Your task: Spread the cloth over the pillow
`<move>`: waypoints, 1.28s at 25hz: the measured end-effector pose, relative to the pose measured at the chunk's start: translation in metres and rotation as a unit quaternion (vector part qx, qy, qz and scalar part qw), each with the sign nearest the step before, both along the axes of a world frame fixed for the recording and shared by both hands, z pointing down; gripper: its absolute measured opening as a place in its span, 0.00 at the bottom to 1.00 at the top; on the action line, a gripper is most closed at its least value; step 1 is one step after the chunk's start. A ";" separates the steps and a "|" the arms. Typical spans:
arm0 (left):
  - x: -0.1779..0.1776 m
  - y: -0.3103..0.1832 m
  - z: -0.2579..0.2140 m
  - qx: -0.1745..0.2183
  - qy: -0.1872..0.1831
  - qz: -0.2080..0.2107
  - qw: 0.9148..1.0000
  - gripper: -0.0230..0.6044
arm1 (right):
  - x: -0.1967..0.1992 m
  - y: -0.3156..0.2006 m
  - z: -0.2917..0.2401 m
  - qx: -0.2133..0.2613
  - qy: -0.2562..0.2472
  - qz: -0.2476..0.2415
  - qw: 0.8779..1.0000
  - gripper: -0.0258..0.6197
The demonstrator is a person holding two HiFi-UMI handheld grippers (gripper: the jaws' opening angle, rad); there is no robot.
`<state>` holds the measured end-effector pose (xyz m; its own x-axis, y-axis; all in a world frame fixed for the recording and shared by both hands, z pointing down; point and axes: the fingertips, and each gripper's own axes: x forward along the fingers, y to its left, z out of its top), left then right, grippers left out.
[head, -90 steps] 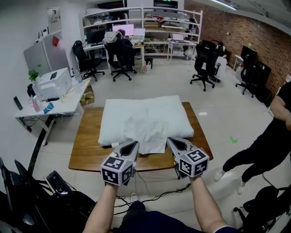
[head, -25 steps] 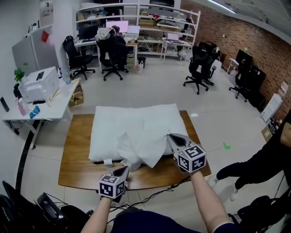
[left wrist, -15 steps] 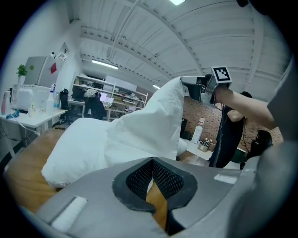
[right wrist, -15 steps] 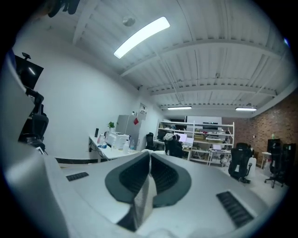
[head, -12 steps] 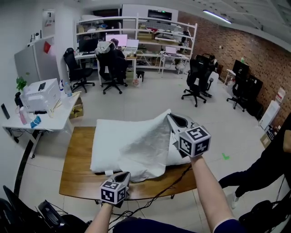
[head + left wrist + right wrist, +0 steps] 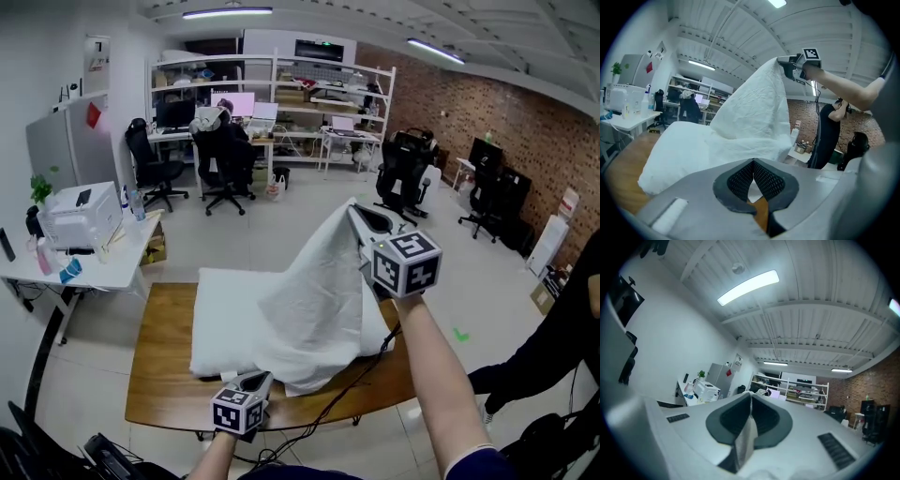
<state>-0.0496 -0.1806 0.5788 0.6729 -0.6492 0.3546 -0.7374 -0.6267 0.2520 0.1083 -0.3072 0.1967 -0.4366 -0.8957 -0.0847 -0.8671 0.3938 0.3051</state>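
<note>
Head view
- Right gripper (image 6: 358, 214): held high above the table (image 6: 159, 375), jaws closed on one top corner of the cloth (image 6: 314, 300).
- Cloth: white; hung from that corner in a slanted sheet, its lower part draped over the near right part of the pillow (image 6: 225, 319).
- Left gripper (image 6: 258, 378): held low at the near edge of the table, its tip at the lower hem of the cloth.
- Pillow: white; laid flat on the brown wooden table, its left part uncovered.

Left gripper view
- Left gripper (image 6: 753, 161): jaws brought together tip to tip, with a white sliver of cloth (image 6: 750, 112) caught between the pads.
- Cloth: seen to rise from the pillow (image 6: 679, 150) to a peak at the right gripper (image 6: 780, 61).
- Table (image 6: 623, 173): visible at lower left, beneath the pillow.

Right gripper view
- Right gripper (image 6: 751, 397): aimed level across the room, jaws drawn narrow and clamped on a fold of cloth (image 6: 746, 439).
- Cloth: a thin white strip is seen between the pads, trailing back toward the camera.
</note>
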 end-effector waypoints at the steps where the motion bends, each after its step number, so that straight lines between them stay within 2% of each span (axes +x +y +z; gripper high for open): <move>1: 0.000 -0.001 -0.001 0.000 0.002 0.005 1.000 0.04 | 0.000 0.000 -0.009 0.007 0.000 0.005 1.000 0.07; 7: 0.017 -0.006 -0.023 0.029 0.010 0.042 0.999 0.04 | 0.004 -0.004 -0.063 0.039 -0.008 0.033 0.999 0.07; 10: 0.028 -0.005 -0.026 0.030 0.010 0.053 0.998 0.04 | 0.005 -0.002 -0.087 0.054 -0.003 0.039 0.998 0.07; 21: 0.102 0.015 -0.027 0.033 -0.005 0.088 0.996 0.04 | 0.019 -0.002 -0.145 0.084 0.016 0.045 0.995 0.07; 24: 0.118 0.017 -0.032 0.049 -0.005 0.088 0.995 0.04 | 0.020 -0.002 -0.156 0.089 0.021 0.044 0.995 0.07; 32: 0.141 0.009 -0.041 0.072 -0.015 0.055 0.996 0.04 | 0.015 -0.010 -0.179 0.086 0.023 0.047 0.995 0.07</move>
